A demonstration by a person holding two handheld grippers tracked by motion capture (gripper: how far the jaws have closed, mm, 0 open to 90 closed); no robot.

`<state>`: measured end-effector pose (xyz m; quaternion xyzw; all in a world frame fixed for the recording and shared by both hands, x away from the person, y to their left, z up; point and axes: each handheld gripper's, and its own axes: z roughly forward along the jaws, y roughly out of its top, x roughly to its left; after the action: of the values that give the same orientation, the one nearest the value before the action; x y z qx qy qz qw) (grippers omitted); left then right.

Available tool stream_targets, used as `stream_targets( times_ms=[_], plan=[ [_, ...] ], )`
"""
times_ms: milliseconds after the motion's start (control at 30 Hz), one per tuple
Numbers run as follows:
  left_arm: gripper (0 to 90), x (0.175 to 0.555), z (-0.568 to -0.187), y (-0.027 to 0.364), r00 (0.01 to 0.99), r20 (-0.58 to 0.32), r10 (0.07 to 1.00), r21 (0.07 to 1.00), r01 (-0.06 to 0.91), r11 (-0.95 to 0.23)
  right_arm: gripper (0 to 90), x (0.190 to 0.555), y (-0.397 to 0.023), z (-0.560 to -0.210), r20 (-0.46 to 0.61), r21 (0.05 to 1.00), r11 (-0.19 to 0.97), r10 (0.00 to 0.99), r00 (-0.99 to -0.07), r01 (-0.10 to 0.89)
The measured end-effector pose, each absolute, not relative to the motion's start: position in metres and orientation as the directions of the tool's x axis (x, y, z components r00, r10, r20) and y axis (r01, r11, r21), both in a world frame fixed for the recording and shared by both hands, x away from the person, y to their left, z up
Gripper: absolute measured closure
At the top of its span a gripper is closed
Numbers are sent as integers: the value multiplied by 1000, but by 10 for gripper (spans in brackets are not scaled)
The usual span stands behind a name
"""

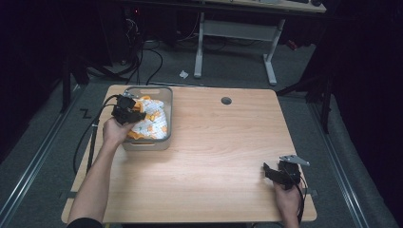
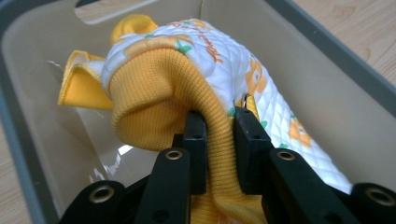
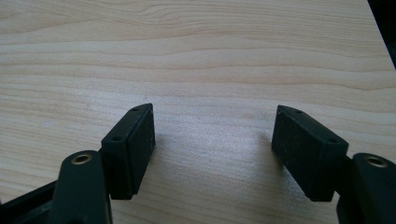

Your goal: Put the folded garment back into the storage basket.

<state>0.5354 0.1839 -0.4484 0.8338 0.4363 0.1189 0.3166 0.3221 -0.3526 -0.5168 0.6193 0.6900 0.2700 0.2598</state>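
High view: your left gripper (image 1: 129,113) sat over the grey bin (image 1: 167,118) at the table's (image 1: 223,156) far left corner, down among the garment (image 1: 153,122) inside it. Your left hand (image 1: 114,132) rested at the bin's near-left edge, cable trailing off the table's left side.

Left gripper view: jaws were clamped on a fold of the garment's (image 2: 219,70) yellow ribbed cuff (image 2: 159,93). The rib ran up between the two pads and bulged out above them. White quilted cloth with orange and green print lay behind and to the right of the cuff. A small metal ring showed just above the right pad. The garment lay bunched in the bin (image 2: 327,51), with bare bin floor to the left of it. More yellow edging poked out at the far left of the bundle.

Your right gripper (image 1: 272,172) rested at the table's near right corner, well apart from the bin, right hand (image 1: 287,199) behind it.

Right gripper view: jaws stood wide apart, nothing between them, bare wood table (image 3: 196,56) below and ahead. Pads (image 3: 133,144) sat low, close to the wood; contact could not be told.
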Motion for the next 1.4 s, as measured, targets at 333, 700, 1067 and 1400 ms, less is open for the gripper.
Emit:
stream_targets(
  times_ms=[333,700,1067,1400],
  plan=[
    [404,537,-449,186,542,-100,834,596,704,-386,306,322,-353,-517,-22,694,84,995,-96,715],
    [297,517,-415,192,508,-58,860,706,630,-324,306,322,-353,-517,-21,693,82,995,-95,716],
    [272,483,-387,202,513,-95,853,776,575,-259,306,322,-353,-517,-20,694,82,995,-95,716],
    [297,459,-379,207,509,-108,854,797,558,-232,306,322,-353,-517,-19,693,81,995,-95,716]
  ],
)
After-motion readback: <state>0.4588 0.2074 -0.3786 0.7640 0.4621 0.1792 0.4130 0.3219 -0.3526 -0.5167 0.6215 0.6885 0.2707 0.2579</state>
